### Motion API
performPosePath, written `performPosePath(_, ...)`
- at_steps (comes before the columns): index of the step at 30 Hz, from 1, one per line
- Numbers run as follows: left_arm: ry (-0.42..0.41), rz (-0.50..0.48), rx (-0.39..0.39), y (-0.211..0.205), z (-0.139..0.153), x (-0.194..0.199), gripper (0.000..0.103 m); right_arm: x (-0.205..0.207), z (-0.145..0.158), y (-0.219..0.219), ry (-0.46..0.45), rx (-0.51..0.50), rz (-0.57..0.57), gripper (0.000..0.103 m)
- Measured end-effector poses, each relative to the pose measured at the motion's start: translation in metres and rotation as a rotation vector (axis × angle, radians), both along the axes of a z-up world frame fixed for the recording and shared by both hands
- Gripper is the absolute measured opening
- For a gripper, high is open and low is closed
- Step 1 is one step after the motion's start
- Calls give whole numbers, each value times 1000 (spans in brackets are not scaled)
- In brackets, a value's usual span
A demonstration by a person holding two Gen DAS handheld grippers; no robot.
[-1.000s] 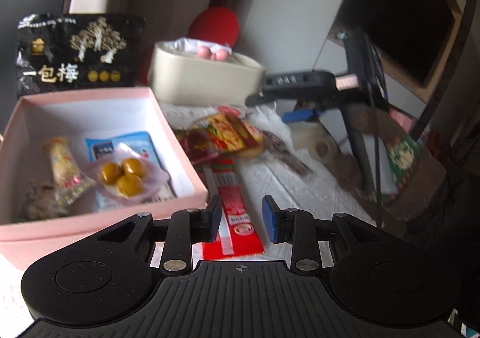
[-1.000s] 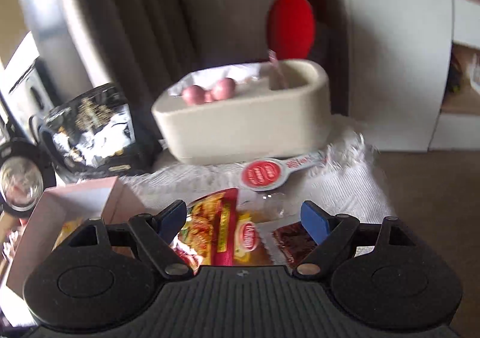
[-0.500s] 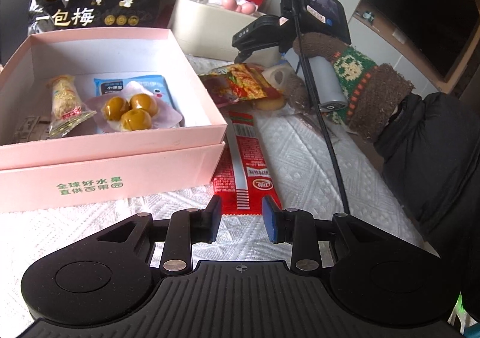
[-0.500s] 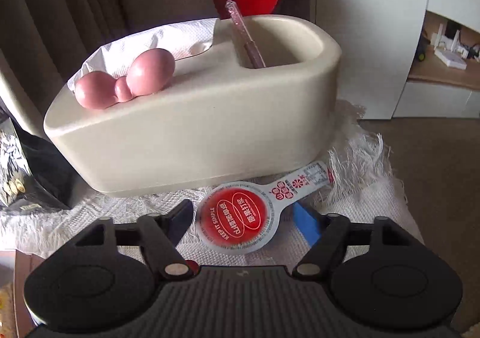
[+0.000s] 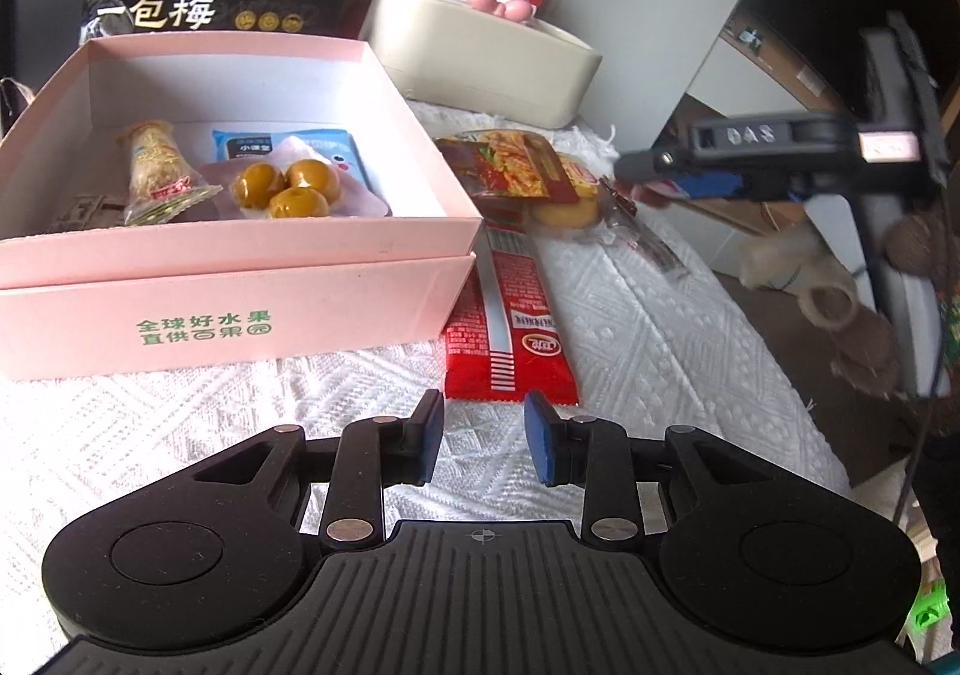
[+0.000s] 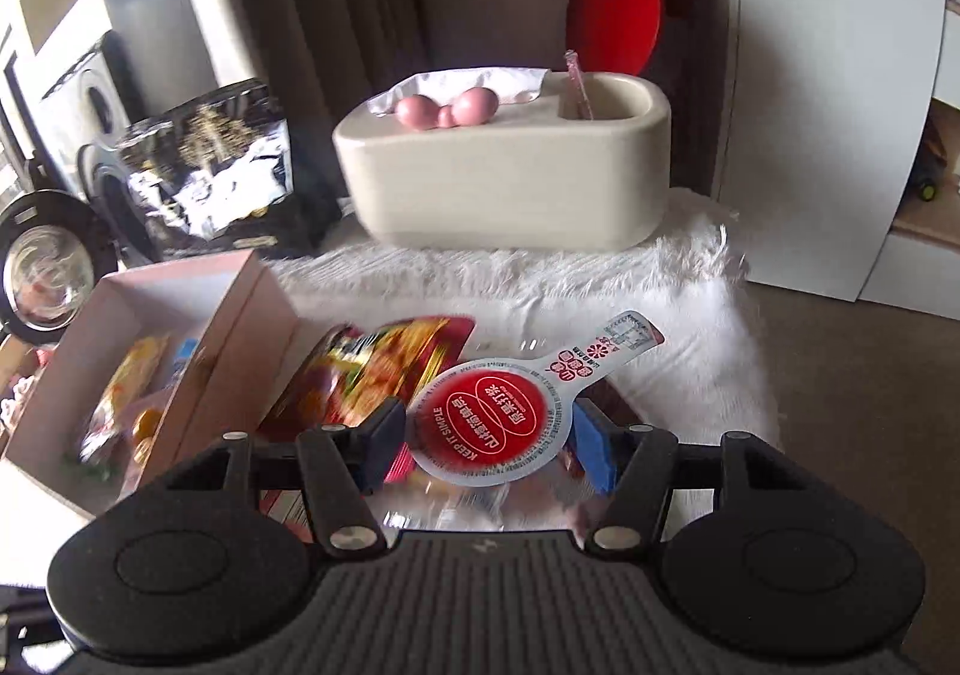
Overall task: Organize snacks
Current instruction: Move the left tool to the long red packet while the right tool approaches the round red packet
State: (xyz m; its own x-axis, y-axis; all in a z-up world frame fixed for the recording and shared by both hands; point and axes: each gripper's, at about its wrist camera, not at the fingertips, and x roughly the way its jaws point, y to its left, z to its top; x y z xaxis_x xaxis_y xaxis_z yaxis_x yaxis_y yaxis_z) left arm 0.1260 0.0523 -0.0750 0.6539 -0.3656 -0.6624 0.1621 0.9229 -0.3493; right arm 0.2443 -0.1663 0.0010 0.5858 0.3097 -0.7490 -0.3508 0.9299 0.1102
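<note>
The round red-lidded snack cup [image 6: 489,420] is gripped between the fingers of the right gripper [image 6: 486,444], which have just been closing, above the loose packets [image 6: 372,369] right of the pink box [image 5: 240,255]. The left gripper [image 5: 483,444] is held partly open and empty over the white-clothed counter [image 5: 660,351], near the long red packet [image 5: 510,327].
</note>
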Motion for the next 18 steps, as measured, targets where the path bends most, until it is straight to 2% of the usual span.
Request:
performPosePath(3,-12,3,2,-3,3,-1,33,-39,-8,-6,19,-2,64,60)
performPosePath(8,-3,46,20,-3,5,-3,34,-83,-21,-4,7,-73,164,65)
performPosePath(10,-2,73,18,1,7,-4,33,-97,-18,0,-51,-86,162,74)
performPosePath(12,-7,98,15,6,9,-7,34,-111,-13,7,-143,-117,148,78)
performPosePath(14,-10,129,15,12,11,-10,34,-117,-12,19,-190,-85,146,82)
performPosePath(15,-9,142,15,14,11,-11,34,-118,-14,26,-174,-43,153,86)
performPosePath(18,-7,182,12,23,12,-16,34,-112,-29,52,-84,30,151,86)
